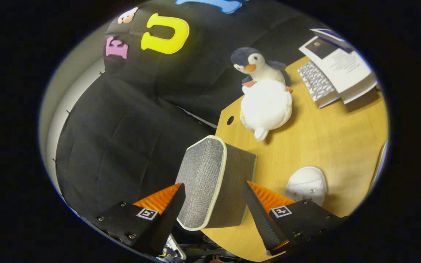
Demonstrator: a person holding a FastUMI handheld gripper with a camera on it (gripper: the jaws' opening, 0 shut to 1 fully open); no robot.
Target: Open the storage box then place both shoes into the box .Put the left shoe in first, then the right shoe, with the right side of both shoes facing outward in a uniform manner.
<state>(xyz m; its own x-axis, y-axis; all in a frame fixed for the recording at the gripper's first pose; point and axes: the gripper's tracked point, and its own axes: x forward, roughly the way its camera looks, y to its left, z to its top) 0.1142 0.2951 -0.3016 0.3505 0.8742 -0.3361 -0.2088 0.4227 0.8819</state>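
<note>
The fingers (214, 204) are seen spread wide, with the grey box (210, 180) set between them at the edge of the table (327, 142); contact with either finger cannot be told, so a grip cannot be confirmed. A white shoe (307, 184) is seen lying on the table just beyond the right finger. Farther off, a plush penguin (263, 91) is seated on the table, with stacked books (336, 69) beside it.
</note>
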